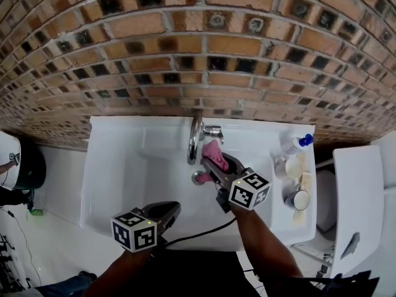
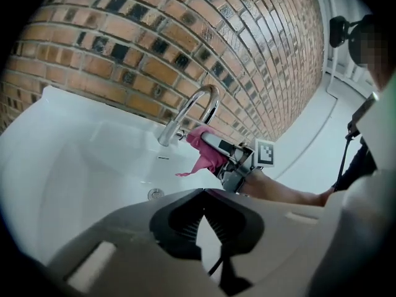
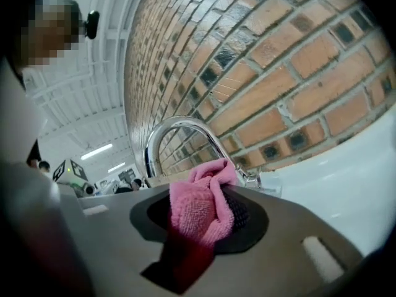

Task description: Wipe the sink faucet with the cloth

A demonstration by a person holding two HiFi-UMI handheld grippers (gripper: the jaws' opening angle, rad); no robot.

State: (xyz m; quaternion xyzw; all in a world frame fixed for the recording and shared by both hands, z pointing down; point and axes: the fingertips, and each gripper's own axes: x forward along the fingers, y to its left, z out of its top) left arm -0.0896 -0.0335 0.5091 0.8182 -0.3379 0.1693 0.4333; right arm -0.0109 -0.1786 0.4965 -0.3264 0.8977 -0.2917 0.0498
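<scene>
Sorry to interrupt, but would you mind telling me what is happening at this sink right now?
A person works at a white sink with two handheld grippers. The right gripper is clamped on a pink cloth, held close beside the curved chrome faucet; contact is hard to confirm. The left gripper is shut and empty, over the basin's near edge.

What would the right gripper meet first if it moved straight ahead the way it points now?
The pink cloth clamped in the right gripper would likely meet the faucet spout first, just ahead; whether they already touch is unclear.
</scene>
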